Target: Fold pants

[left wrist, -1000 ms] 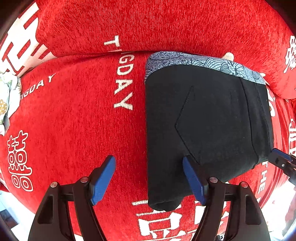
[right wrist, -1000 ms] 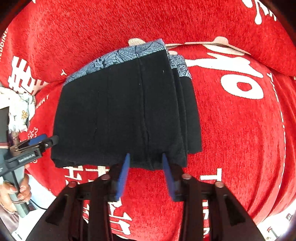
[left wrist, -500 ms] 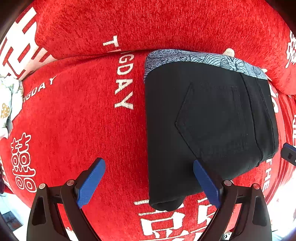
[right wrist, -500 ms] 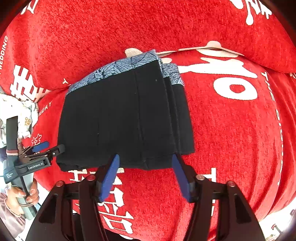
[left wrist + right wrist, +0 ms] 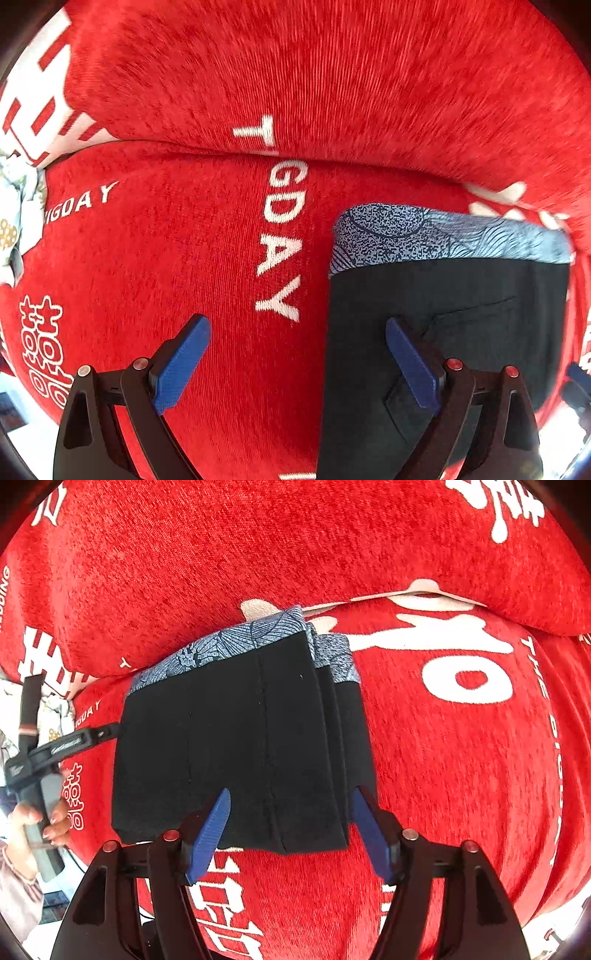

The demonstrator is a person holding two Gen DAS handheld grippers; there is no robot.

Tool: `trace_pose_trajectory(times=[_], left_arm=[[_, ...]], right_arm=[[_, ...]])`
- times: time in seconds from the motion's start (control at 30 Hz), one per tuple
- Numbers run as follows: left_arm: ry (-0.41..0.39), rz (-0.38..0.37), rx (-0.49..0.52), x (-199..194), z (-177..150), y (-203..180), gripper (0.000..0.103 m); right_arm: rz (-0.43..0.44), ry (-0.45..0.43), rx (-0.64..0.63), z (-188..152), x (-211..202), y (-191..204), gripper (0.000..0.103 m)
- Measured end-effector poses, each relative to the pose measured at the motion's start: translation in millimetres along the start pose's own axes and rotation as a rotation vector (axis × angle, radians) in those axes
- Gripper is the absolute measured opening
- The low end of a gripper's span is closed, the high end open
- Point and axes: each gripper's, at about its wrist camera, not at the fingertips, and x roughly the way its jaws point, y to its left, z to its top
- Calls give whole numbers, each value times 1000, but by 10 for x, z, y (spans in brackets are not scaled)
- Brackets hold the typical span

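On the red sofa [image 5: 461, 775]: pants [image 5: 240, 738] lie folded flat, waistband toward the backrest.
Left tongs [image 5: 295, 365]: just spread wide, empty, straddling the pants' edge.
Right tongs [image 5: 291, 830]: opened off the near hem, I judge releasing.

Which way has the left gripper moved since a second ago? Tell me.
Yes. The left gripper, jaws just opened wider, has shifted toward the white DAY lettering, away from the folded black pants.
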Motion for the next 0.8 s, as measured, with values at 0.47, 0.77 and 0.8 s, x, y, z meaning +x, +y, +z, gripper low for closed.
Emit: trace_pose_trajectory(times=[0.47, 0.77, 0.8], left_arm=[[7, -6, 5, -38, -59, 34, 103], [43, -89, -52, -70, -78, 156, 103], [48, -114, -59, -65, -92, 189, 103]], right_arm=[[35, 28, 48, 82, -19, -348, 80], [63, 50, 69, 174, 91, -451, 80], [70, 48, 70, 176, 96, -465, 80]])
